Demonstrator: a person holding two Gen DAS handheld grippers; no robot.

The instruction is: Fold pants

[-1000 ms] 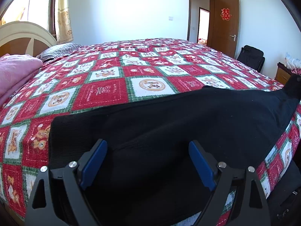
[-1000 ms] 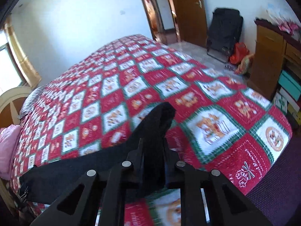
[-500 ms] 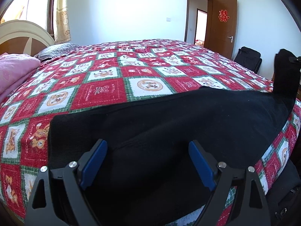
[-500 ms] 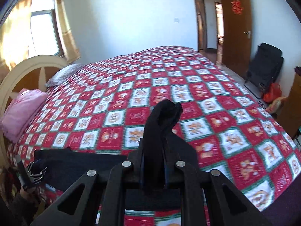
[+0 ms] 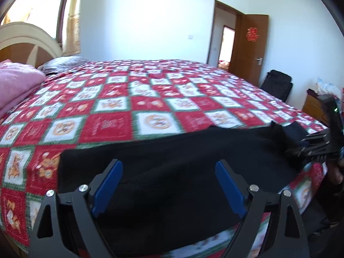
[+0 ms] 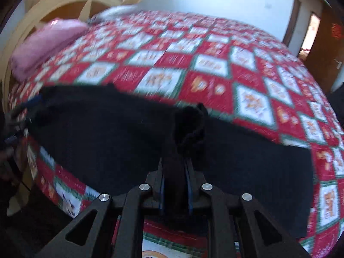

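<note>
Two grippers seen: left gripper (image 5: 168, 185) is spread wide above the black pants (image 5: 193, 161), nothing gripped; right gripper (image 6: 175, 185) is clamped on a bunched pants end.

Right gripper (image 6: 175, 167) swung the clamped pants (image 6: 107, 133) end from the foot side over toward the headboard (image 6: 64, 4) side; bunched fabric, raised 0.5 s ago, came down close over the laid-out cloth. Right gripper (image 5: 309, 148) entered left wrist view at the right edge. Left gripper (image 5: 168, 185) tilted up slightly
</note>
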